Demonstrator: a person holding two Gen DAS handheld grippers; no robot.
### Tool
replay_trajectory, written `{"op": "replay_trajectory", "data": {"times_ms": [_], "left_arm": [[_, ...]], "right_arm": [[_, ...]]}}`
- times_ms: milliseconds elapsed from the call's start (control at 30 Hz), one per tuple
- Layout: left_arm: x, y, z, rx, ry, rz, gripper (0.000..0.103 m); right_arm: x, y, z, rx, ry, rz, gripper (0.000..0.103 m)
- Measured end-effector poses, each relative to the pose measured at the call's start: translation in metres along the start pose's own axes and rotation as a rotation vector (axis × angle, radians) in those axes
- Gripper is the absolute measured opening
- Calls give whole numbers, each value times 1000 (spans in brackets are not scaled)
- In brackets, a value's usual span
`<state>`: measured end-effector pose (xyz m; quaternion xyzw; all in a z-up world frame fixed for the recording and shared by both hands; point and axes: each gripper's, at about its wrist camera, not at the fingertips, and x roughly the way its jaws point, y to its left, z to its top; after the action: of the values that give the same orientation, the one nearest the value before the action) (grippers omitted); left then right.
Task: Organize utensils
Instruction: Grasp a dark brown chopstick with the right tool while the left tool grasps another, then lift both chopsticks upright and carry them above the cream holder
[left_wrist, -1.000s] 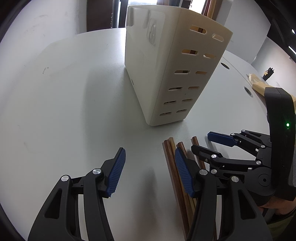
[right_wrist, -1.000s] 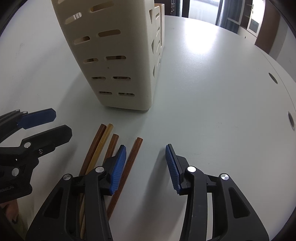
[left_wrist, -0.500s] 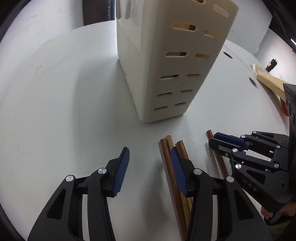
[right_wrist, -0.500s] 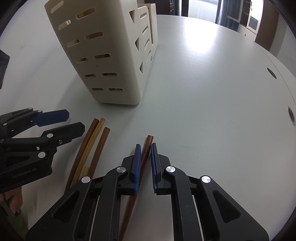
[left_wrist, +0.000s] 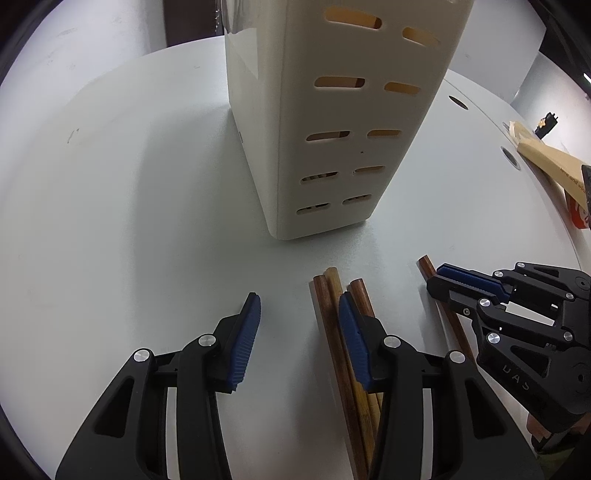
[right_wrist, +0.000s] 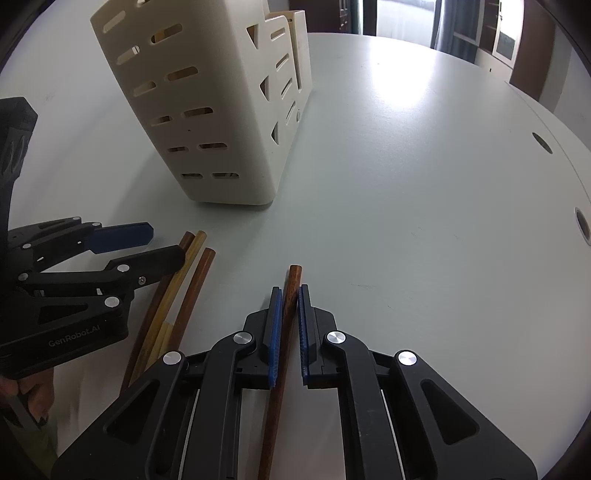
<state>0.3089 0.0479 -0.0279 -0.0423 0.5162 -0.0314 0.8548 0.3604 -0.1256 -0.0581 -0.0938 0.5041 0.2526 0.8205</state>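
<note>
So the dark brown chopstick (right_wrist: 289, 314) is sitting right between the right gripper (right_wrist: 288, 325) pads, jaws squeezed nearly together w/ the blue pads (right_wrist: 274, 332) on both sides of it. Tip pokes out just past the fingertips, the rest runs back under the gripper body. Can't tell if it's lifted off the table or resting on it. From the left cam you see the same stick (left_wrist: 428, 266) sticking out ahead of the right gripper (left_wrist: 443, 280), off to the right.

Other 3 chopsticks (right_wrist: 177, 295) lie bunched together on the white table (right_wrist: 406, 184), well left of the gripped 1: 2 dark brown w/ a lighter yellowish 1 in between. In the left view that bunch (left_wrist: 332, 306) runs under the left gripper's right finger. Left gripper (left_wrist: 299, 332) is wide open, nothing between the pads, bare tabletop (left_wrist: 129, 221) in the gap. Its right pad (left_wrist: 351, 339) sits over the bunch, can't tell if it's actually touching.

Cream utensil holder (right_wrist: 207, 110) w/ slotted walls stands upright just beyond the chopstick tips (left_wrist: 332, 129), something wooden shows thru the slots. It has stepped compartments going back.

Far right edge of the left view: a tan wooden thing (left_wrist: 546, 162) w/ small print, by a grommet hole (left_wrist: 511, 158) in the table.
</note>
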Motion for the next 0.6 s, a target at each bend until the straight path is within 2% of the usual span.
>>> {"op": "replay_trajectory", "data": {"times_ms": [267,400,600], "left_arm": [[2,-2,-2,15,-6,42,40],[3,-5,-1,22,-10,61,23],[4,-11,-1,60,-24,84,9]], "right_arm": [[-3,6,-4,-2,-10,-15,8],[-3,9,-3,-11,-5,-24,8],[-2,13,-1,-5,-7,-17,8]]}}
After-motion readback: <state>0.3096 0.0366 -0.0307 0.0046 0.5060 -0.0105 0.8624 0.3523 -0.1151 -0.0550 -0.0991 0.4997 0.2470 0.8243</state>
